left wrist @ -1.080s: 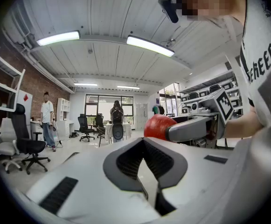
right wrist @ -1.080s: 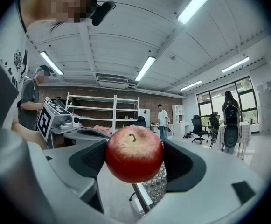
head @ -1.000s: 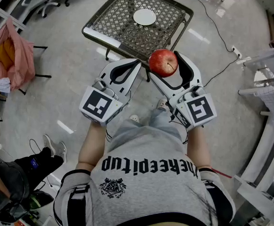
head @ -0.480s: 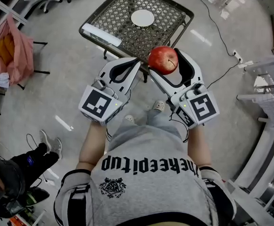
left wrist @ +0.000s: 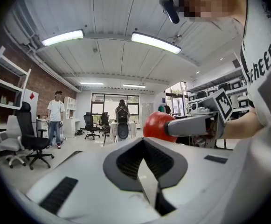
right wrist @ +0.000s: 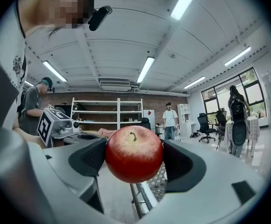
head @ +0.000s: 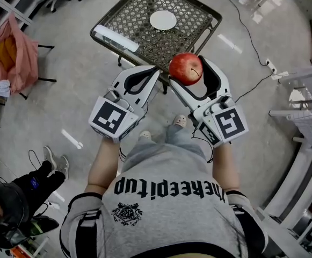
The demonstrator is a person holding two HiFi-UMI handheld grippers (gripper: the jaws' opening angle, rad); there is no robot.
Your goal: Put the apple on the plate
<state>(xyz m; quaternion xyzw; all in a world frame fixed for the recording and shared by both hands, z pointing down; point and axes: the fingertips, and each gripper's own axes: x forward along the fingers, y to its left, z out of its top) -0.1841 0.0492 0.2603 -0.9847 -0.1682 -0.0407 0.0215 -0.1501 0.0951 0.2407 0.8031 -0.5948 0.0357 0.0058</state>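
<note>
Apple (right wrist: 134,154) clamped in right gripper (head: 187,70), left gripper (left wrist: 144,144) closed empty, plate (head: 163,20) visible only from head view

Your apple (head: 186,67) is red, with a paler yellowish blush near the stem. The left gripper (head: 156,71) and right gripper (head: 188,70) are white with black pads, and their cubes (head: 111,118) bear black-and-white square markers. The plate (head: 163,20) is white, the table (head: 137,23) dark with a lattice pattern. Your shirt (head: 166,208) is grey with black lettering
</note>
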